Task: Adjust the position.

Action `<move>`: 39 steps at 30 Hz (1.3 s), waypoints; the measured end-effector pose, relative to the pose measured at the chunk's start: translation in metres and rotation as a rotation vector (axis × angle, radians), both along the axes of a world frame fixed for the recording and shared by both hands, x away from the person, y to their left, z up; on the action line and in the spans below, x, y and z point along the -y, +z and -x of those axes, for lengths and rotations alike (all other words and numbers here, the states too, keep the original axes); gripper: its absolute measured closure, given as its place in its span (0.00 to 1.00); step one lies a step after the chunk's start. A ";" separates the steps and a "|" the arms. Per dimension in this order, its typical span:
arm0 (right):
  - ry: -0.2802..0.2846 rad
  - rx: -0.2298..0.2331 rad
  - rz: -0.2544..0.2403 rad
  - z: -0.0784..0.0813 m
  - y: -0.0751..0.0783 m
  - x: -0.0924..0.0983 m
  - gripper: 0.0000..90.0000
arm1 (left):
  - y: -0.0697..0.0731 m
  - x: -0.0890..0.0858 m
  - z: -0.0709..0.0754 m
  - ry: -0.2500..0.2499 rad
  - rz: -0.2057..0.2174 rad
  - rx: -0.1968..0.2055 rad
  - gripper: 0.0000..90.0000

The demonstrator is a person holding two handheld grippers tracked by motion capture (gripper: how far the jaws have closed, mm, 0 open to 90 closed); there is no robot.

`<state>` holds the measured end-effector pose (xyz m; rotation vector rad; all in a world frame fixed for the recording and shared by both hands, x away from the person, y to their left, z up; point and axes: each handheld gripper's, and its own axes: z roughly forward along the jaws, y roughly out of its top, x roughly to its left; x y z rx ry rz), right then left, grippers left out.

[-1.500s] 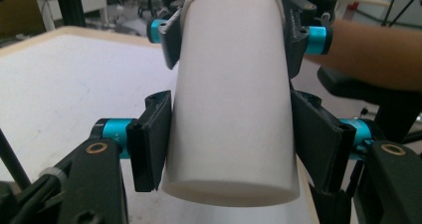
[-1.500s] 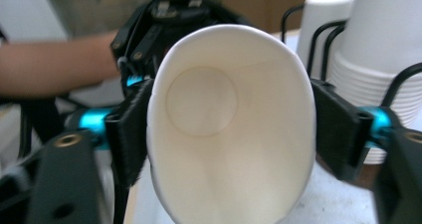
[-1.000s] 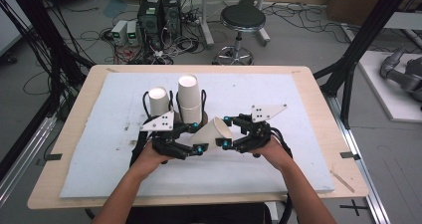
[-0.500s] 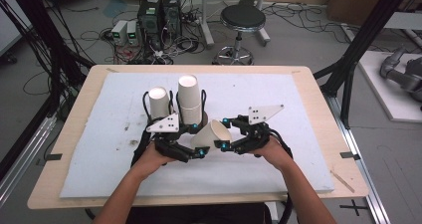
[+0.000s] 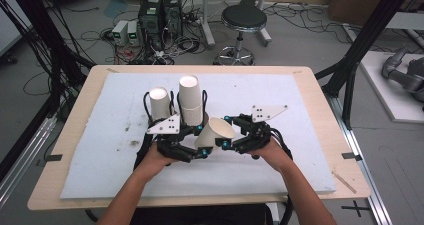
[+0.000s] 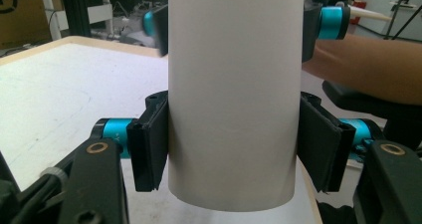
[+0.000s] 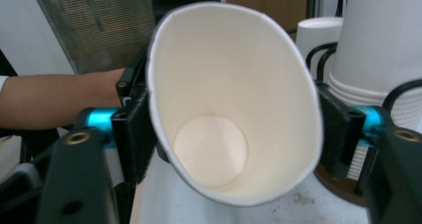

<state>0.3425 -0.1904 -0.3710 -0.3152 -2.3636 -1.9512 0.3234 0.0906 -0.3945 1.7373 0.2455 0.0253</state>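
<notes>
Cables, a stool and equipment boxes crowd the floor behind the wooden counter (image 5: pixel 320 85), whose top is covered by a white mat (image 5: pixel 100 150) that gives the cups a flat footing. Near the mat's middle a tall stack of paper cups (image 5: pixel 190 102) stands upside down in a dark round holder, with a second, shorter cup (image 5: pixel 159 102) just beside it, so single cups can be drawn off within easy reach of both hands. One loose paper cup (image 5: pixel 215 132) is held in the air between the two tools, tilted with its mouth toward the right hand. The left gripper (image 6: pixel 234 149) has its fingers (image 6: pixel 149 144) pressed against the cup's sides near the base, which steadies it. The right gripper (image 7: pixel 234 129) has its fingers (image 7: pixel 132 134) clamped on the cup near the rim, squeezing the mouth into an oval; its jaws have just eased a little wider with the cup between them. My reading is that the cup is being passed from one tool to the other, and both grips overlap so it cannot drop.
</notes>
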 end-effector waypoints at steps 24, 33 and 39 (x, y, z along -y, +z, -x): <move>-0.003 0.005 0.048 0.002 0.002 -0.005 0.33 | 0.000 0.009 0.002 0.021 -0.080 0.019 0.40; -0.009 0.015 0.022 0.003 0.001 -0.006 0.37 | 0.001 0.009 0.003 0.033 -0.056 0.014 0.40; -0.022 0.044 0.066 0.004 0.002 -0.008 0.39 | -0.001 0.014 0.006 0.077 -0.100 0.015 0.31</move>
